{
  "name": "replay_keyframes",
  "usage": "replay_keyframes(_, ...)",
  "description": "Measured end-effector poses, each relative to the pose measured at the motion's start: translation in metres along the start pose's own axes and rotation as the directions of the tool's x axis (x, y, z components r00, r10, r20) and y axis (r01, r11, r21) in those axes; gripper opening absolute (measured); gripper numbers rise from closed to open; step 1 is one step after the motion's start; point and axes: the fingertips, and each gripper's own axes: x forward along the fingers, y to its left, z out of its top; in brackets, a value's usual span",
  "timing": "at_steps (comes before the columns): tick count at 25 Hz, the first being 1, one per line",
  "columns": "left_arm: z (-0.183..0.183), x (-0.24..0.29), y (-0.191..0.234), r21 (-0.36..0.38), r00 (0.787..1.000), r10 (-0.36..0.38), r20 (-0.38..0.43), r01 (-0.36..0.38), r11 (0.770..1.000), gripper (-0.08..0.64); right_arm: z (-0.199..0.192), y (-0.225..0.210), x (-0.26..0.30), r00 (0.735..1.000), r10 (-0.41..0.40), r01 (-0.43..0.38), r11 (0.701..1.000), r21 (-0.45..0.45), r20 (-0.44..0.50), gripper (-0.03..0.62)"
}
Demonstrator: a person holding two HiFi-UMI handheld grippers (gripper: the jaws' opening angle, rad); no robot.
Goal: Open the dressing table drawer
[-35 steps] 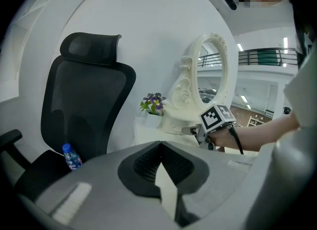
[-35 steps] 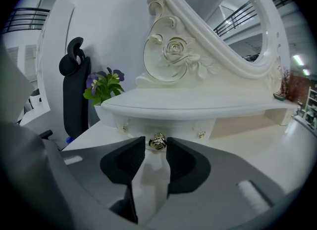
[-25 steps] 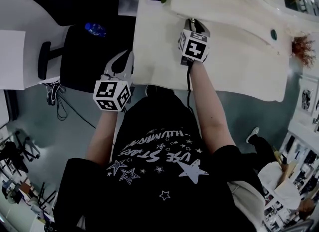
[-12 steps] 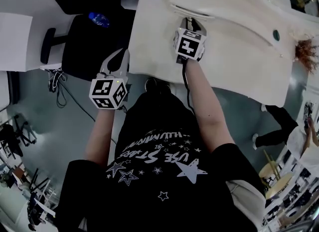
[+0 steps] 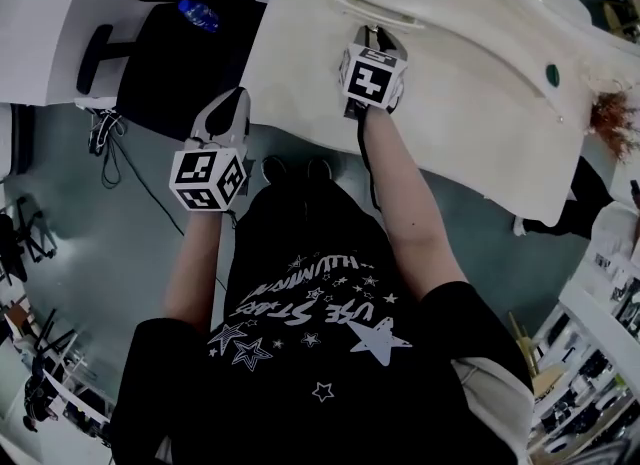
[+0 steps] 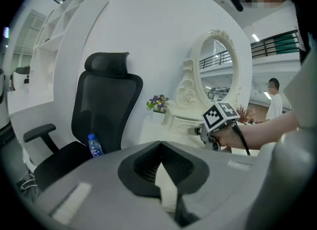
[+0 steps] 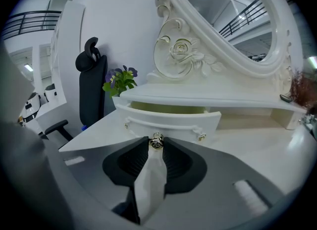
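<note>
Jaws on my right gripper (image 5: 378, 41) are clamping the small metal knob (image 7: 156, 141) of the drawer (image 7: 173, 120). I'm seeing that drawer sitting partly pulled out from the dressing table (image 5: 300, 73), centre of the right gripper view, upper middle of the head view. My left gripper (image 5: 226, 105) is hovering centre left, jaws resting together on nothing, beside the black chair (image 5: 170, 63).

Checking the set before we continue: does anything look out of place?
Only the water bottle sitting on the black office chair seat, an odd spot. The drawer stands slightly open, but the right gripper is holding its knob.
</note>
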Motion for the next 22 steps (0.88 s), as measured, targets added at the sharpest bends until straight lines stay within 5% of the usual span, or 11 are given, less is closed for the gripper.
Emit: replay_keyframes(22,-0.017,-0.027,-0.005,-0.026,0.998,-0.049,-0.031,0.048,0.999,0.002,-0.016,0.01,-0.019,1.0,-0.03,0.03,0.999,0.011,0.001,0.121)
